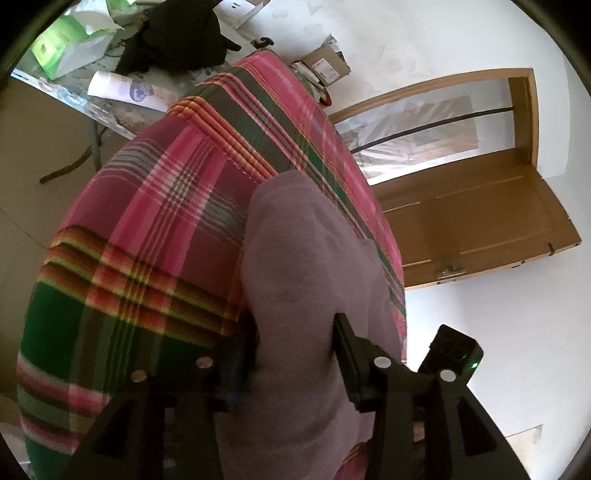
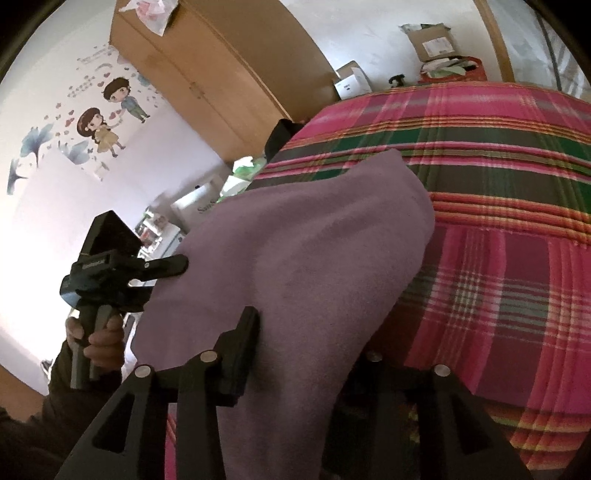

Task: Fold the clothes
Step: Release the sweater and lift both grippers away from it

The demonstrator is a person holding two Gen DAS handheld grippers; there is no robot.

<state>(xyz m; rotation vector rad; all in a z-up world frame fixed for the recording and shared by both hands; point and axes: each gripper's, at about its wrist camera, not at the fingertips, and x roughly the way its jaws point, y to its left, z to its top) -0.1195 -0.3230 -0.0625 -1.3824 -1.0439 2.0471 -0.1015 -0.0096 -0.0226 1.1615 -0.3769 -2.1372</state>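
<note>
pointing down at a slant over the bed, both grippers straddle one mauve cloth [image 1: 303, 266] that lies on a pink-and-green plaid cover [image 1: 147, 229].

left gripper [image 1: 295, 343]: jaws stand wide, the cloth bulging up between them. right finger [image 1: 351, 354] sits clear beside the fabric; the left finger is blurred against the cloth edge, so contact there cannot be told. no clamping seen, counted as open.

right gripper [image 2: 306, 339]: jaws apart, the cloth filling the gap. left finger [image 2: 240, 350] lies along the fabric's edge; the other finger is buried under the fold. whether the pads press cannot be told.

in the right wrist view a hand [image 2: 99, 339] in a dark sleeve grips the left gripper's handle, just left of the cloth, its tip at the cloth's left edge.

around: table [image 1: 103, 107] past the bed's far corner, with a green box [image 1: 62, 44], dark clothing [image 1: 177, 33] and a white tube [image 1: 125, 88]. brown door [image 1: 480, 218] open against the white wall. wardrobe [image 2: 221, 74], wall stickers [image 2: 103, 118], cardboard box [image 2: 432, 42] beyond the bed.

nothing lies on the cloth itself.
</note>
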